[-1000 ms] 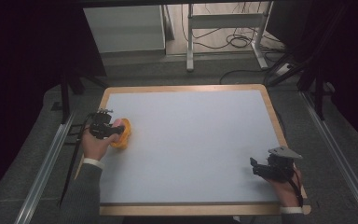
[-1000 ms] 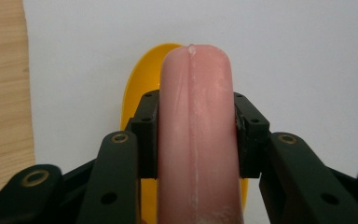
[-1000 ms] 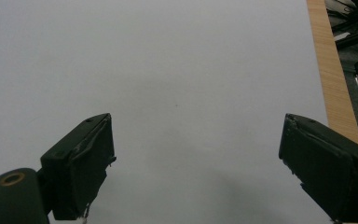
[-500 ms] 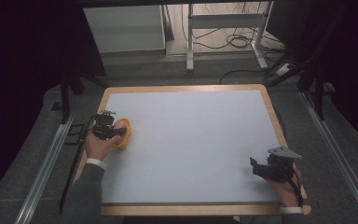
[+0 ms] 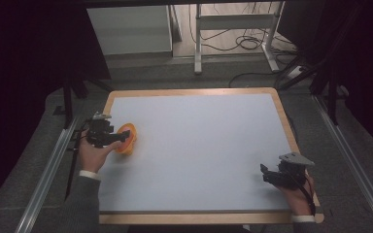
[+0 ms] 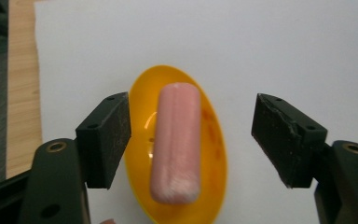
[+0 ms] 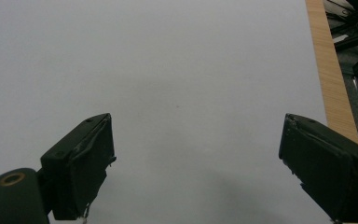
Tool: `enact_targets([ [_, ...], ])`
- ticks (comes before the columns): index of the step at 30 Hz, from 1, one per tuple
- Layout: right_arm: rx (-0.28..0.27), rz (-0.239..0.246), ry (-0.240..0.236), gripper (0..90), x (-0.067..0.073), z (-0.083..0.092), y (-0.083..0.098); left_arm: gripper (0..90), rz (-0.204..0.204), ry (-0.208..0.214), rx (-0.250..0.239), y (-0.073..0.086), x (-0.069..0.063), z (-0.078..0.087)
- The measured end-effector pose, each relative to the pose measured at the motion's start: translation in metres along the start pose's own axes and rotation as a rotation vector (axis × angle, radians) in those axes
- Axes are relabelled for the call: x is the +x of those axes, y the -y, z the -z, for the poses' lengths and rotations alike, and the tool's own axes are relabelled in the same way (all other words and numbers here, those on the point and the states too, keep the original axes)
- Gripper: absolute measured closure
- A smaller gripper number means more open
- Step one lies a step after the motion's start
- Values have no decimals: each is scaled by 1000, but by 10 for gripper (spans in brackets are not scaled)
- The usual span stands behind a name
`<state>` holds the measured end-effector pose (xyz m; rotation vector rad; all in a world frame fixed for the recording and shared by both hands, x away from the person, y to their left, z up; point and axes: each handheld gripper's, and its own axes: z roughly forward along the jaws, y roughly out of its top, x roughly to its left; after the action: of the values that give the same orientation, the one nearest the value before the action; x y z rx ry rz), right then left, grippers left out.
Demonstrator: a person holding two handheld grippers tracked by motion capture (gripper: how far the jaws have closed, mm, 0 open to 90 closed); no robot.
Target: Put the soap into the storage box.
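Observation:
A pink sausage (image 6: 176, 142) lies lengthwise in a small orange oval bowl (image 6: 212, 140) on the white table top. In the high view the orange bowl (image 5: 128, 140) sits near the table's left edge. My left gripper (image 6: 191, 140) hangs over the bowl, open, one jaw on each side of the sausage and neither touching it. In the high view the left gripper (image 5: 119, 138) reaches over the bowl from the left. My right gripper (image 5: 267, 174) rests at the table's front right corner, open, with nothing between its jaws (image 7: 196, 158).
The white table top (image 5: 204, 145) has a wooden rim (image 5: 194, 91). Beyond the far edge stand a white cabinet (image 5: 126, 29) and a metal frame (image 5: 233, 34) with cables on the floor. Metal rails (image 5: 48, 174) run along both sides of the table.
The left gripper and the orange bowl have shifted slightly toward the front of the table. The right gripper has stayed put.

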<state>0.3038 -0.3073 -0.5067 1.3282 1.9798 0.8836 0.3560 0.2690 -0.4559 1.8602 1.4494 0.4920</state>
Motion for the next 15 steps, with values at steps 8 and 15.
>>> enact_targets([
  [8, -4, -1, 1, 100, -1, 1, 0, 275, -69, 102, -40, 21, -17, 23],
  [15, -10, 6, -1, 99, 0, 2, -1, 277, -83, 160, -50, 49, -30, 32],
])
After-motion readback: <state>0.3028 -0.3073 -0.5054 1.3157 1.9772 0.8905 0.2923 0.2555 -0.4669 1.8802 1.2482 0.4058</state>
